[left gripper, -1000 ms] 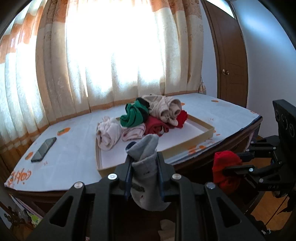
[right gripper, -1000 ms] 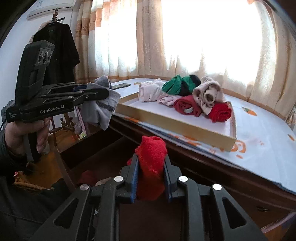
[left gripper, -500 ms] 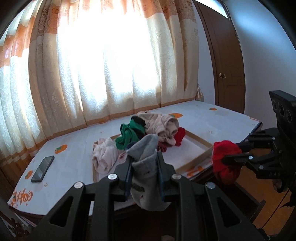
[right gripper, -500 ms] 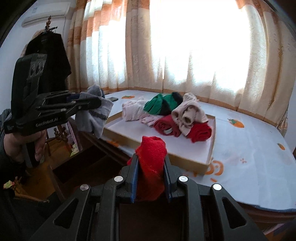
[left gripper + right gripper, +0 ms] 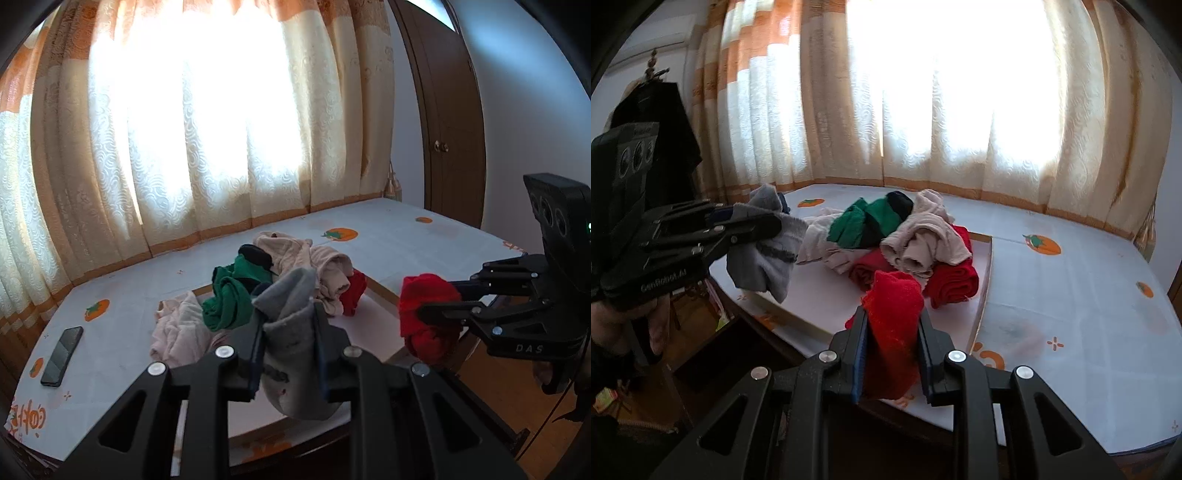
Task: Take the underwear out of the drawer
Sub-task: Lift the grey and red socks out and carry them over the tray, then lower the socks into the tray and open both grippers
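Observation:
My left gripper [image 5: 289, 341] is shut on a grey piece of underwear [image 5: 291, 332] that hangs between its jaws; the right wrist view shows the same gripper [image 5: 764, 227] and grey piece [image 5: 764, 258] at the left. My right gripper [image 5: 892, 332] is shut on a red piece of underwear [image 5: 894, 325]; in the left wrist view that gripper [image 5: 432, 301] and red piece [image 5: 428, 317] sit at the right. Both are raised in front of a shallow wooden tray [image 5: 982, 299] on the table, which holds a pile of rolled green [image 5: 868, 221], beige [image 5: 923, 240], pink and red [image 5: 955, 280] garments.
The table wears a white cloth [image 5: 1071, 295] printed with orange fruit. A black phone [image 5: 62, 355] lies on its left part. Curtains [image 5: 203, 129] hang behind, a brown door [image 5: 443, 122] stands at the right, and a dark coat [image 5: 657, 122] hangs at the left. A hand [image 5: 624, 325] grips the left tool.
Both grippers have risen and moved in over the table's edge with their pieces still clamped. The tray and pile now appear lower and closer in both views.

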`<move>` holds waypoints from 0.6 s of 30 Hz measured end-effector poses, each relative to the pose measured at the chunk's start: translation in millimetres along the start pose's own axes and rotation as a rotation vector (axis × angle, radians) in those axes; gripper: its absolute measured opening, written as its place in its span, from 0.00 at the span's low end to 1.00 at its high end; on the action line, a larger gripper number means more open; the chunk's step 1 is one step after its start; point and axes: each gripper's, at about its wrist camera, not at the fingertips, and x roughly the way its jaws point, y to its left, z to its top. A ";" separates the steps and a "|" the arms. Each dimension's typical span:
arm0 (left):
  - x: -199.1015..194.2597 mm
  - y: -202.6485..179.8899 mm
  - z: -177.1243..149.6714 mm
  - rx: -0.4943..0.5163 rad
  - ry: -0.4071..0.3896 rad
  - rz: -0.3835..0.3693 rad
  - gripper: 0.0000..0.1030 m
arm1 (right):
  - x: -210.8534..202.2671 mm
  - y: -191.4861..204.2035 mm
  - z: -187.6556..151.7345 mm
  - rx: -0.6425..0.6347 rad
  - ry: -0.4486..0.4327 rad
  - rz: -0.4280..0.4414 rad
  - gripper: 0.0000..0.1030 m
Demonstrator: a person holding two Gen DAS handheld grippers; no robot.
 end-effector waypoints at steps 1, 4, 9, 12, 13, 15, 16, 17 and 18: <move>5.0 -0.7 0.1 0.000 0.009 -0.002 0.21 | 2.1 -2.1 0.8 0.008 0.003 -0.003 0.25; 16.3 -1.6 0.0 -0.002 0.031 -0.008 0.21 | 11.0 -11.3 1.5 0.038 0.015 -0.003 0.25; 34.1 0.6 -0.2 -0.019 0.067 -0.016 0.21 | 25.0 -18.7 2.5 0.051 0.039 -0.017 0.25; 42.4 3.9 1.5 -0.033 0.081 -0.017 0.21 | 35.1 -24.1 4.8 0.068 0.049 -0.021 0.25; 45.3 4.7 2.2 -0.037 0.087 -0.019 0.21 | 37.9 -24.7 5.6 0.073 0.051 -0.021 0.25; 51.8 5.1 3.0 -0.044 0.104 -0.029 0.21 | 45.1 -26.0 7.2 0.083 0.062 -0.019 0.25; 55.3 4.1 2.9 -0.043 0.116 -0.035 0.21 | 48.3 -25.7 7.6 0.083 0.067 -0.020 0.25; 58.5 2.9 2.4 -0.043 0.127 -0.040 0.21 | 52.1 -25.6 7.6 0.083 0.076 -0.021 0.25; 60.5 1.9 1.6 -0.043 0.133 -0.043 0.21 | 55.1 -25.6 7.4 0.083 0.082 -0.023 0.25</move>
